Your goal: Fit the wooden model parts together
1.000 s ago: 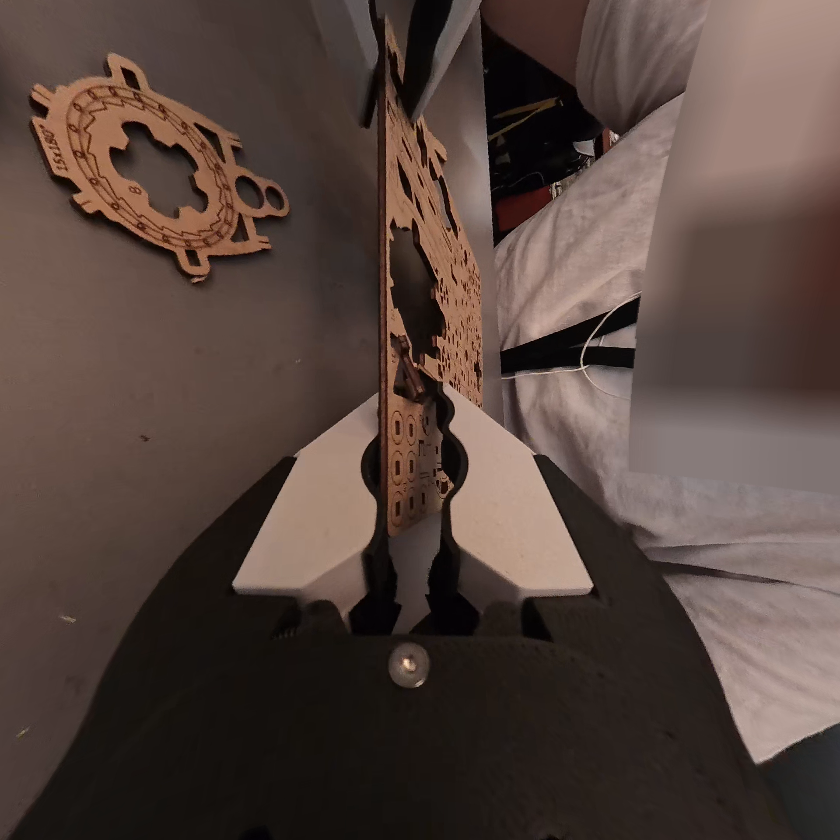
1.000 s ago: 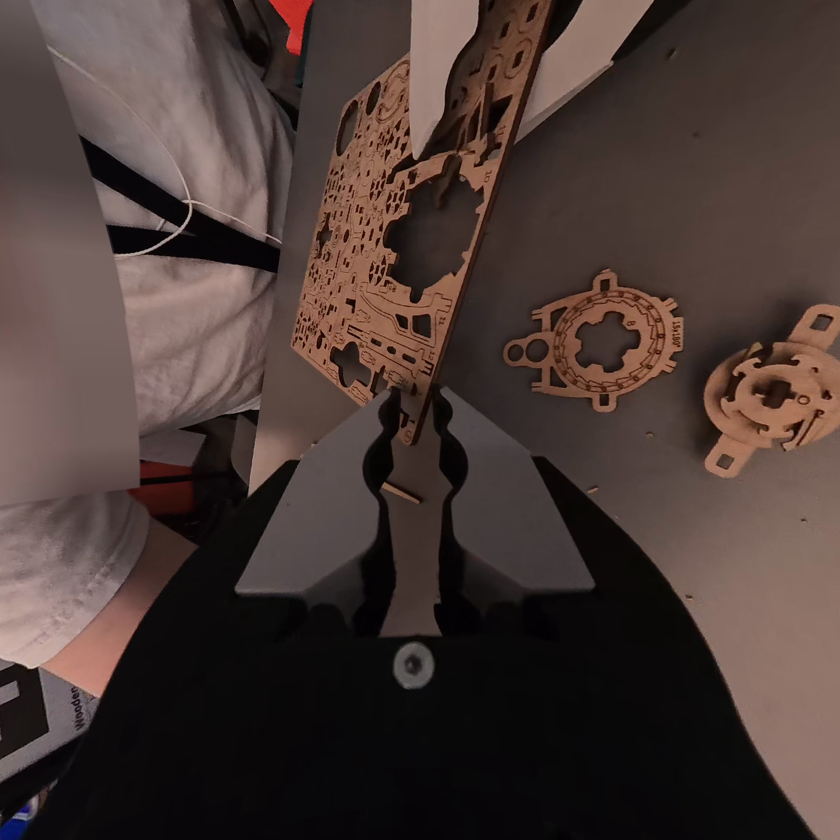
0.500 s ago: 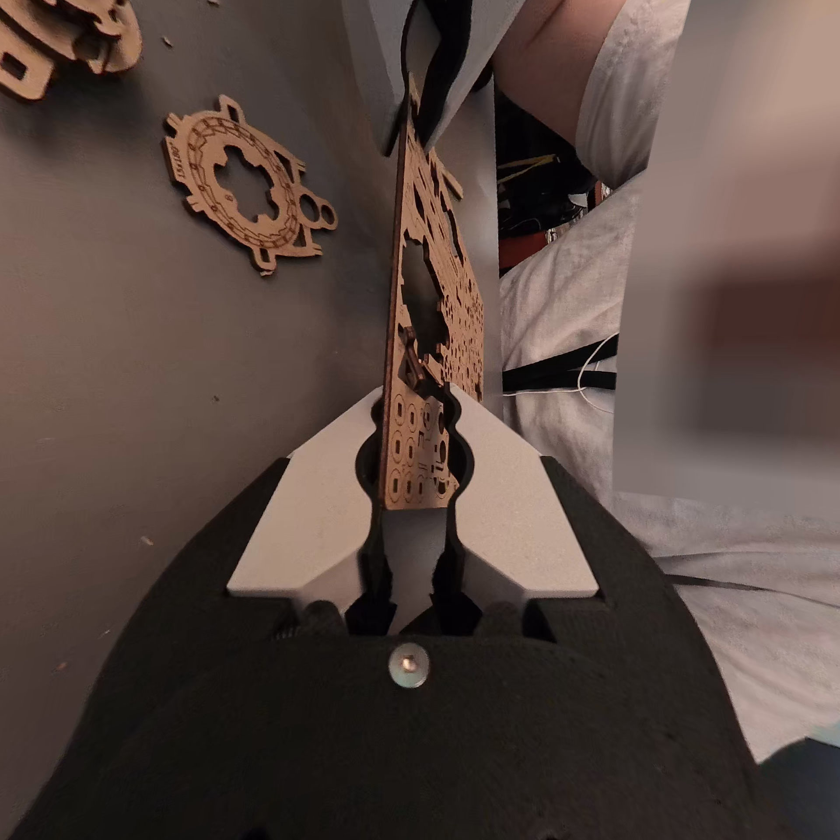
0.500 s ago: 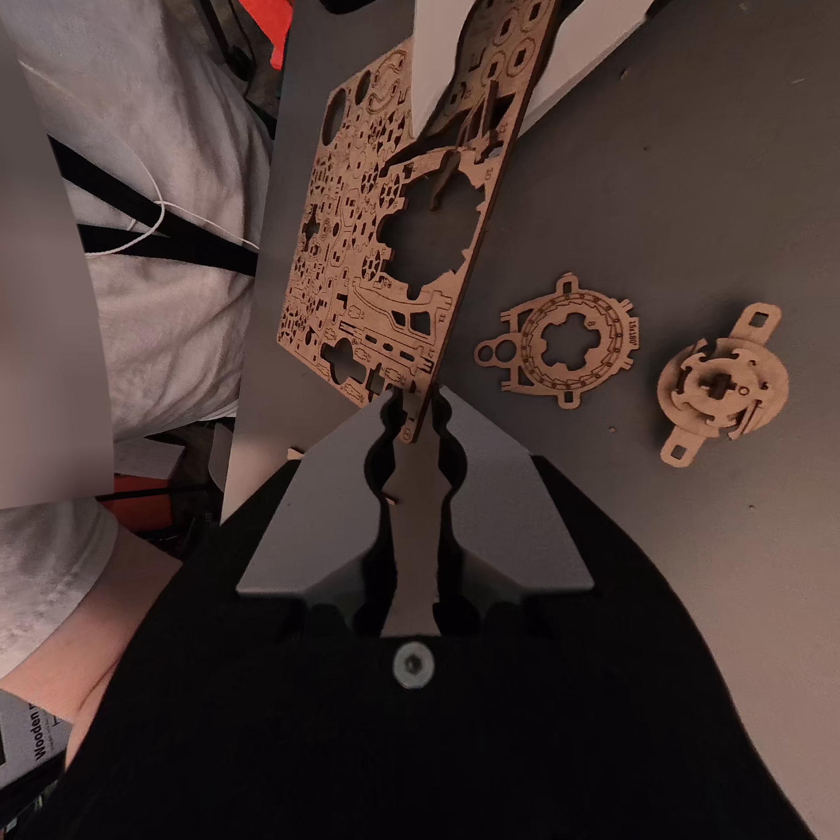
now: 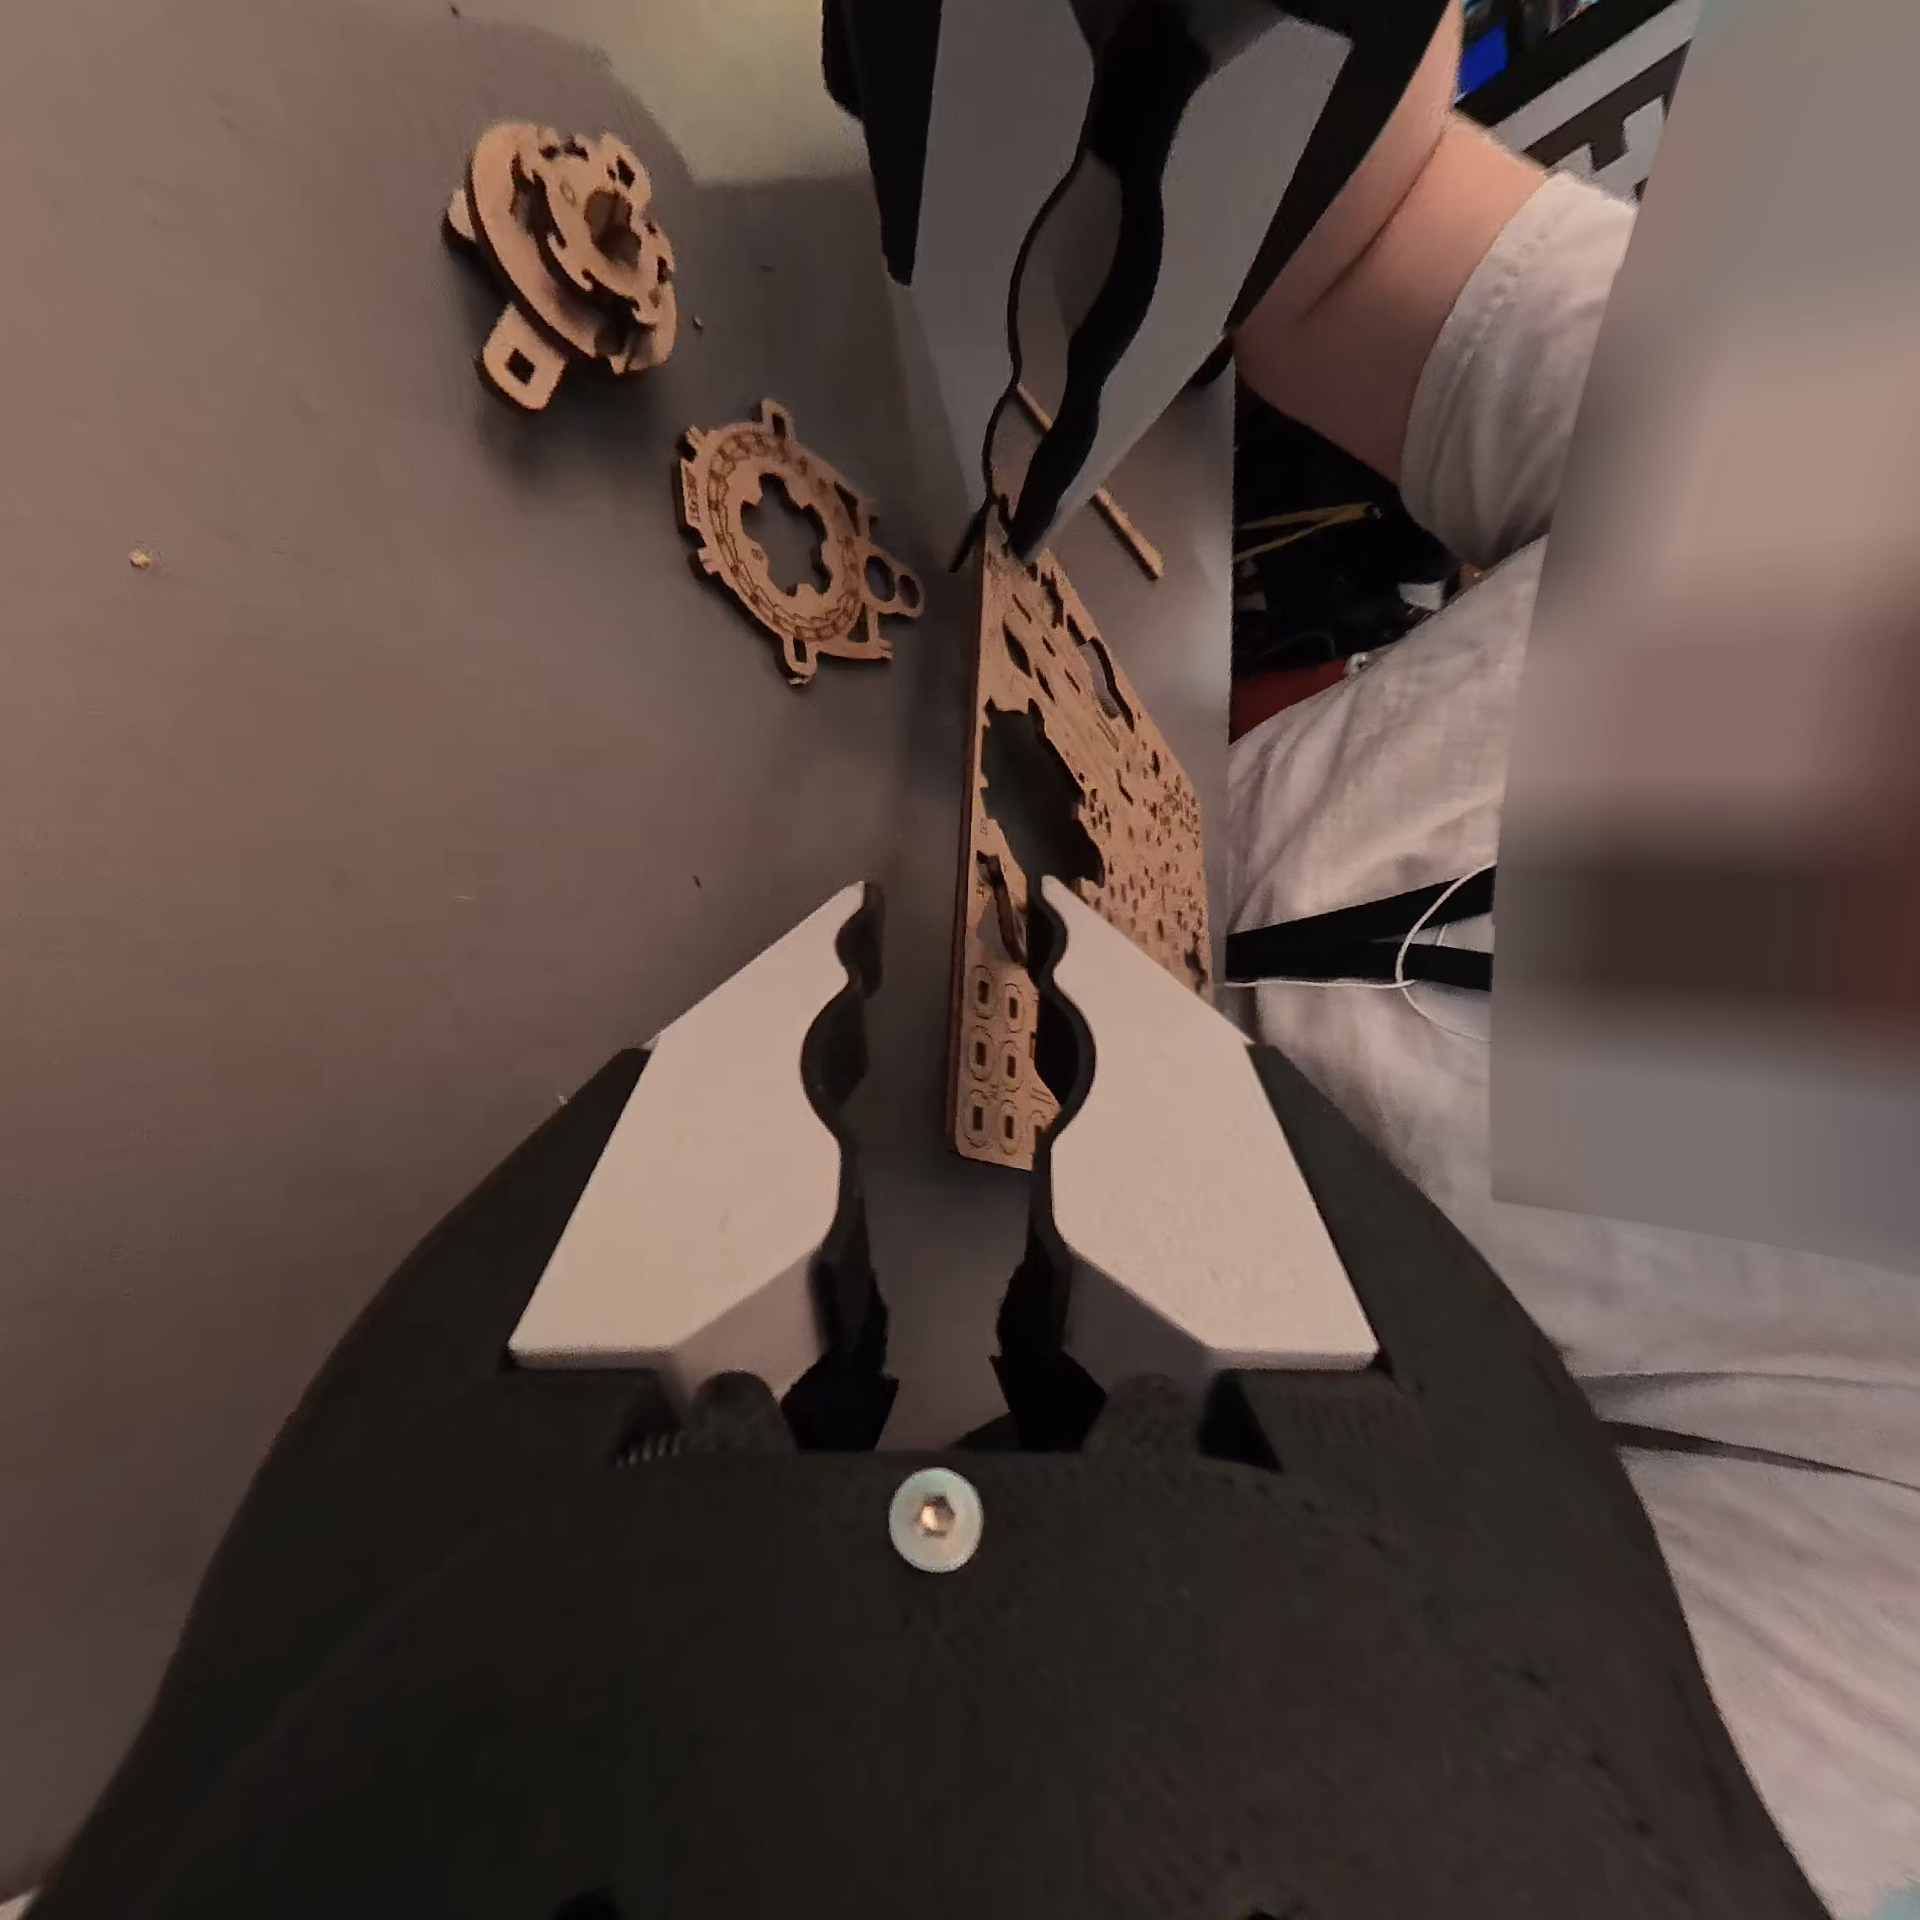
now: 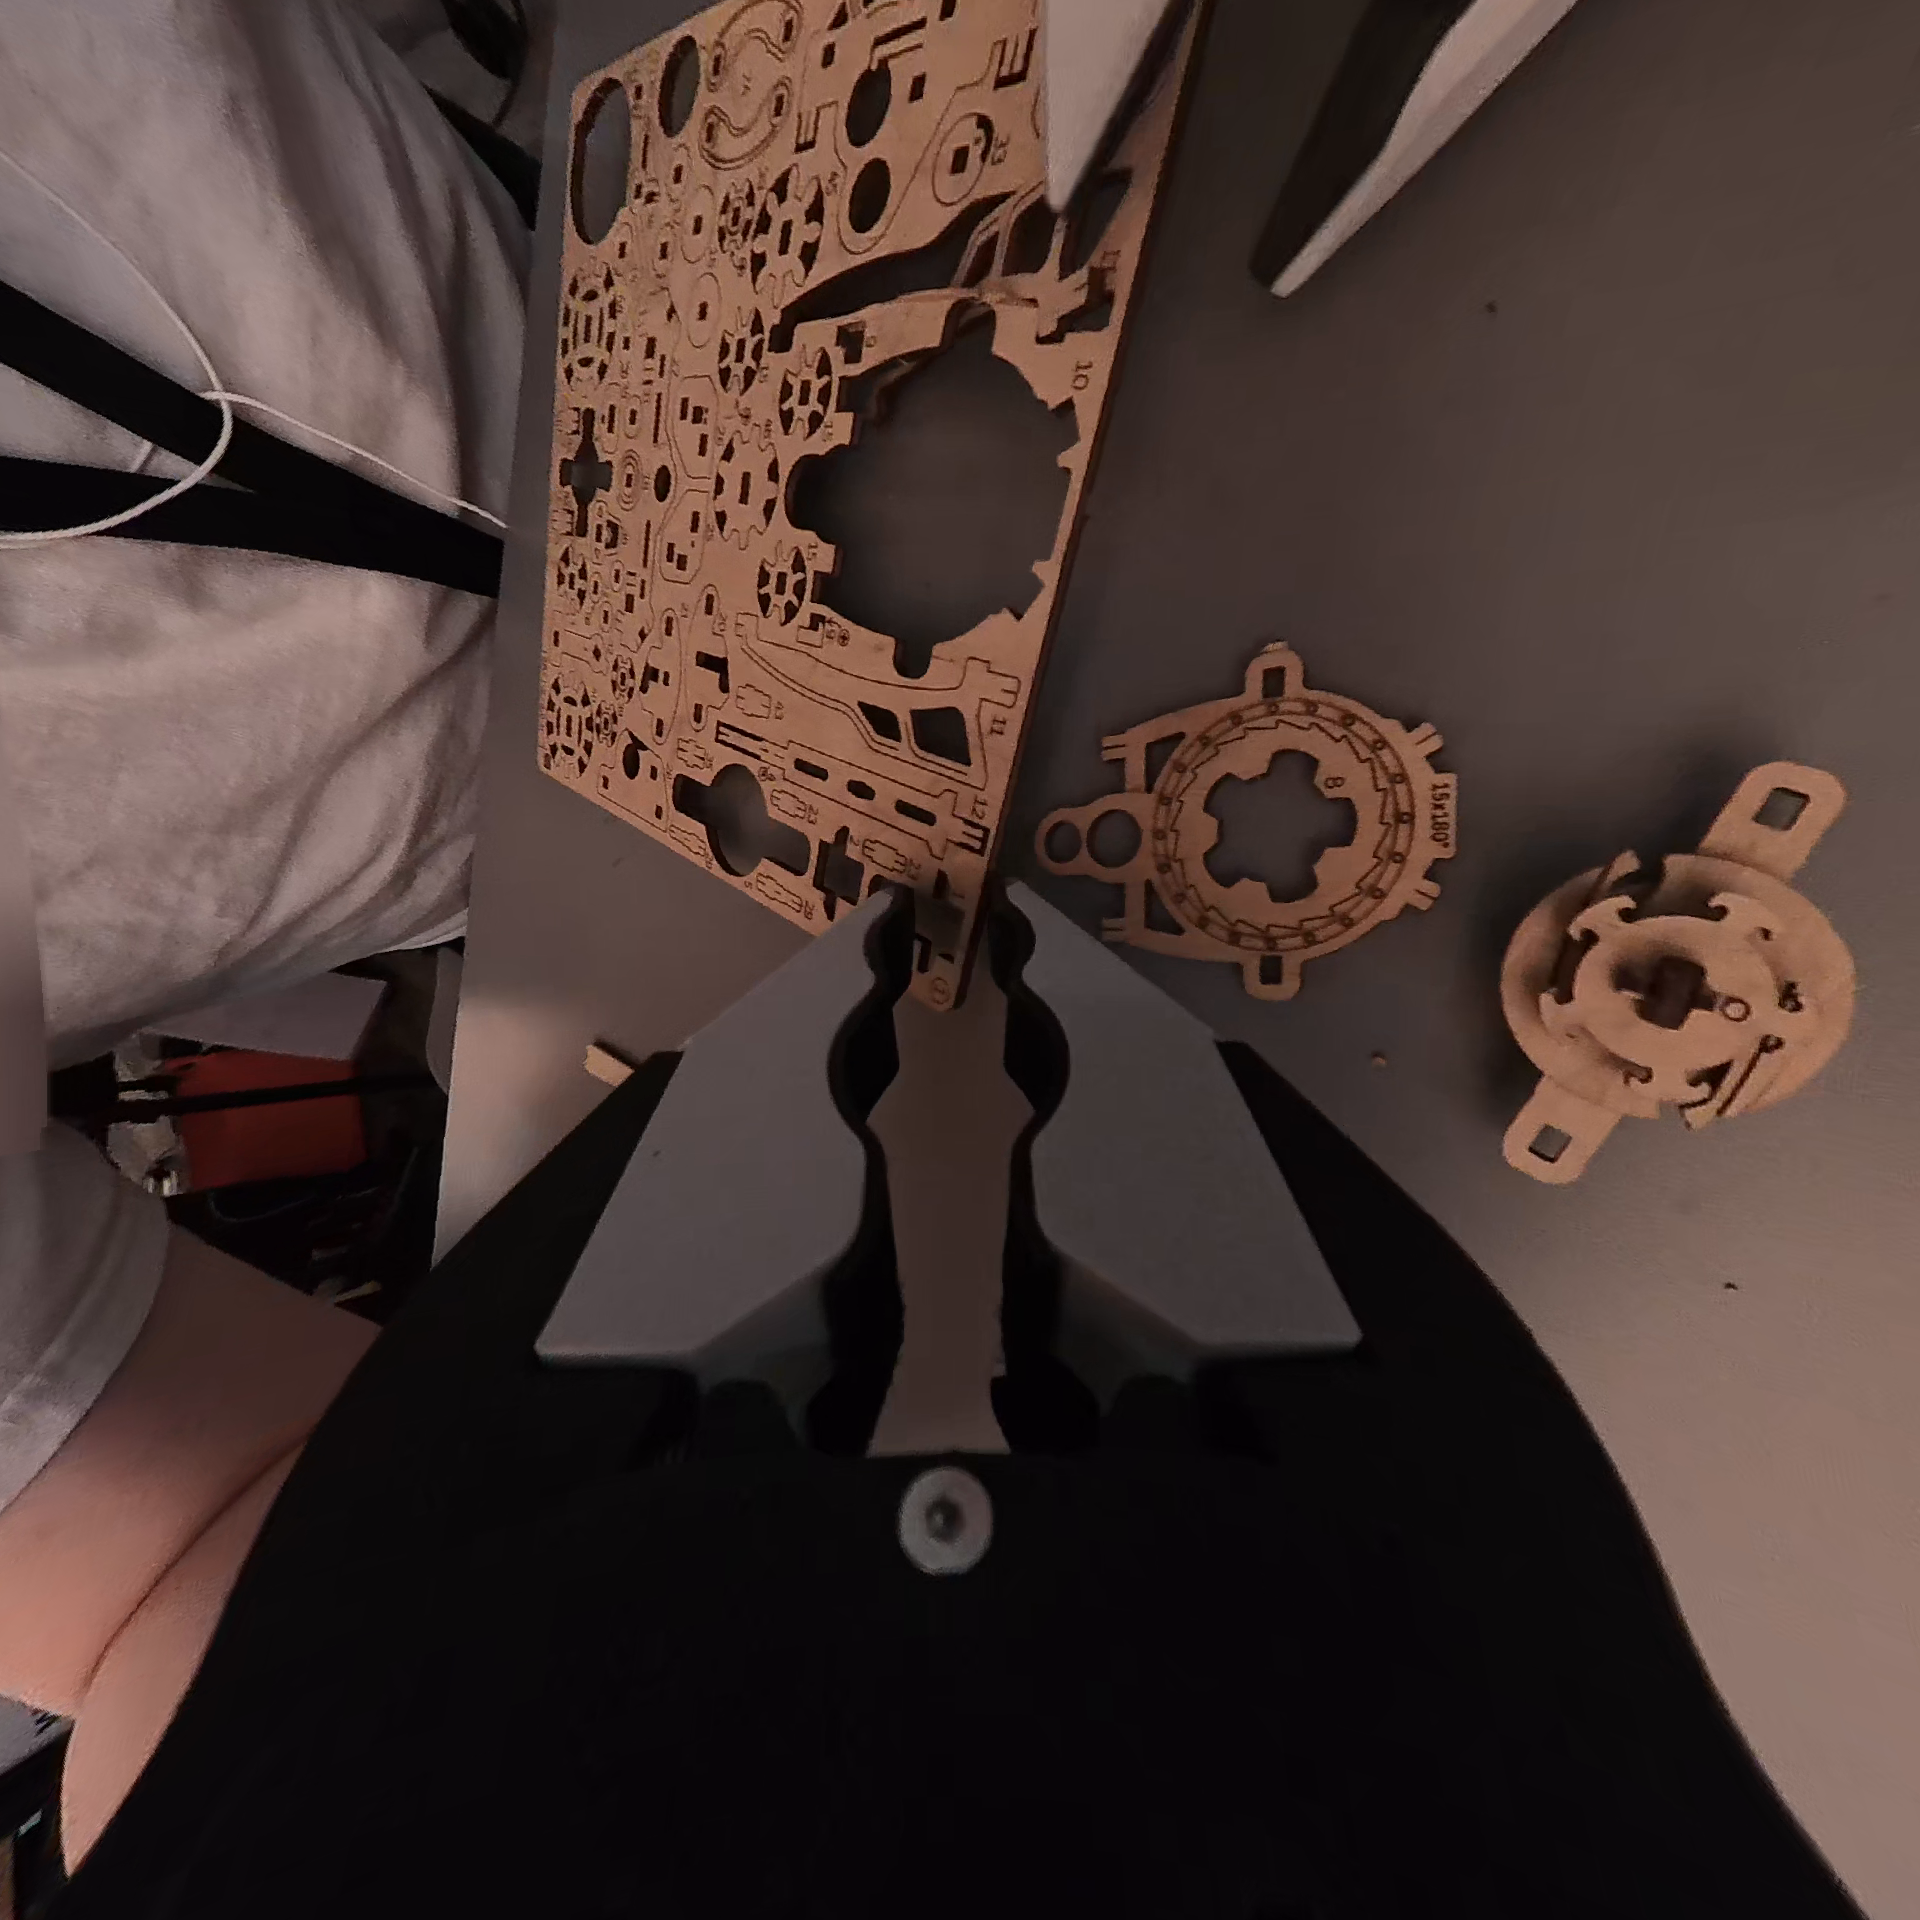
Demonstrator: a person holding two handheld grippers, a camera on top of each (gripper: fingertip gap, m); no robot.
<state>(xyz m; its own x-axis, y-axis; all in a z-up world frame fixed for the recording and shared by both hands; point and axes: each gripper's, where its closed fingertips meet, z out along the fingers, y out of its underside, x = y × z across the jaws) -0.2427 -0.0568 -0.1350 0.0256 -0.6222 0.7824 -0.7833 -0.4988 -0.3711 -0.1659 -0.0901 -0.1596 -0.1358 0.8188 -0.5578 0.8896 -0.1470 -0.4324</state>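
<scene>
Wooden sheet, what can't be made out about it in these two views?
Right wrist view: wooden sheet top edge cut off by the frame.
Left wrist view: sheet almost edge-on, small cut-outs unreadable; open left tool covers its lower corner.
Pad contact of the right tool hidden behind the sheet corner.

The laser-cut wooden sheet (image 6: 831, 499) stands on edge, with many parts already punched out. A flat toothed ring part (image 6: 1262, 821) and an assembled round hub (image 6: 1673, 977) lie beside it on the bench (image 6: 1455, 468).
</scene>
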